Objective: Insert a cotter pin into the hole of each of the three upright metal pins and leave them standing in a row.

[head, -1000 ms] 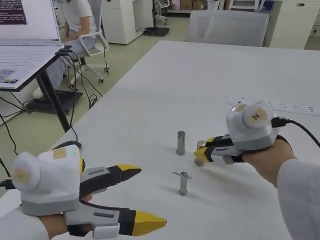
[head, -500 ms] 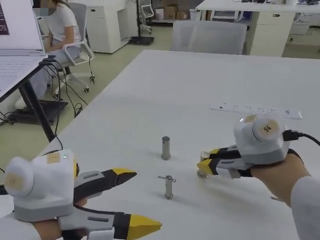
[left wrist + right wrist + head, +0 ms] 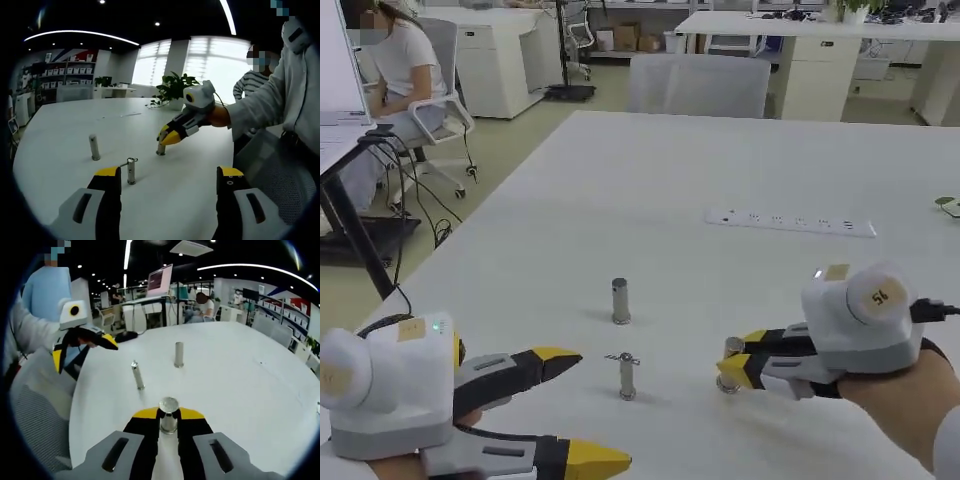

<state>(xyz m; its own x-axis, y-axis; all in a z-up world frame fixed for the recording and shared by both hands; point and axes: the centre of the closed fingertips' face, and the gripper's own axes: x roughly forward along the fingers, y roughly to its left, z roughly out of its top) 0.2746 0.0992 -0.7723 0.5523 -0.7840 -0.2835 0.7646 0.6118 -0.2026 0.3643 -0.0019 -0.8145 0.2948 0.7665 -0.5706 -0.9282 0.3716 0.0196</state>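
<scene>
Your right gripper (image 3: pixel 731 371) has its jaws clenched on the right-hand metal pin (image 3: pixel 733 347), upright on the white surface (image 3: pixel 670 200). To its left the middle pin (image 3: pixel 627 378) carries a cotter pin (image 3: pixel 617 358), and the far pin (image 3: pixel 620 301) stands beyond. Your left gripper (image 3: pixel 598 408) hangs with jaws released, well apart from the pins, with broad open surface around them.

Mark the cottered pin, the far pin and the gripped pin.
cottered pin (image 3: pixel 627 380), head view, shaft.
far pin (image 3: pixel 620 302), head view, shaft.
gripped pin (image 3: pixel 168 404), right gripper view, top face.
</scene>
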